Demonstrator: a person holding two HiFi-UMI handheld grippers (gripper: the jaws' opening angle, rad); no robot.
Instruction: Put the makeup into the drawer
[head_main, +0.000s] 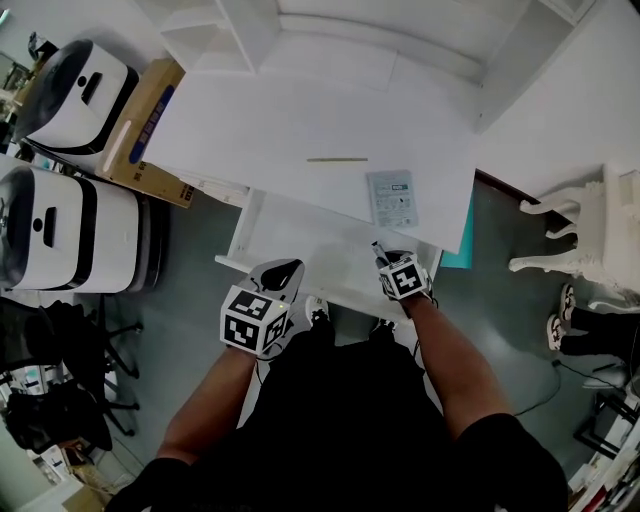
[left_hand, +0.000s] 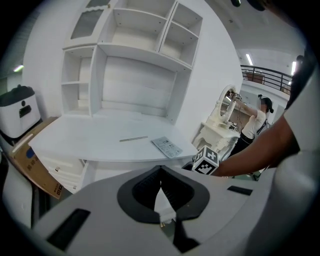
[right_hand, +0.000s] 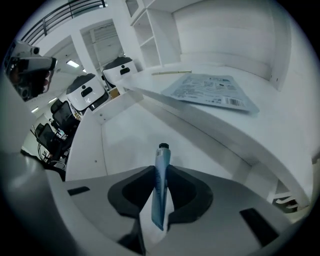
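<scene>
From the head view, the person stands over a white desk (head_main: 260, 130) whose drawer (head_main: 300, 235) is pulled out toward them. The right gripper (head_main: 392, 265) hangs over the drawer's near right corner, pointing steeply down, with the makeup tube (head_main: 380, 250) sticking out of it. The left gripper (head_main: 283, 272) hovers over the drawer's near left edge. A flat packet (head_main: 392, 197) and a thin stick (head_main: 337, 159) lie farther back on the desk.

In the left gripper view, the left gripper (left_hand: 161, 171) has its jaws pressed together with nothing between them. It is aimed at the desk (left_hand: 100, 137), and it looks idle for now.

In the right gripper view, the right gripper (right_hand: 161, 170) has its jaws pinching the makeup tube (right_hand: 160, 185) by its flat blue body. The black cap points forward, over the bare floor of the drawer (right_hand: 115, 135). The desk's front edge runs across just beyond, with the packet (right_hand: 210, 90) above it.

I judge the step in hand to be setting the tube down. To do that well, the tube should be carried low over the bare drawer floor, well short of the overhanging desk edge. The cap end should come near the floor before the jaws spread, so the tube lies flat rather than dropping and rolling. The left gripper should stay off the drawer's edge.
</scene>
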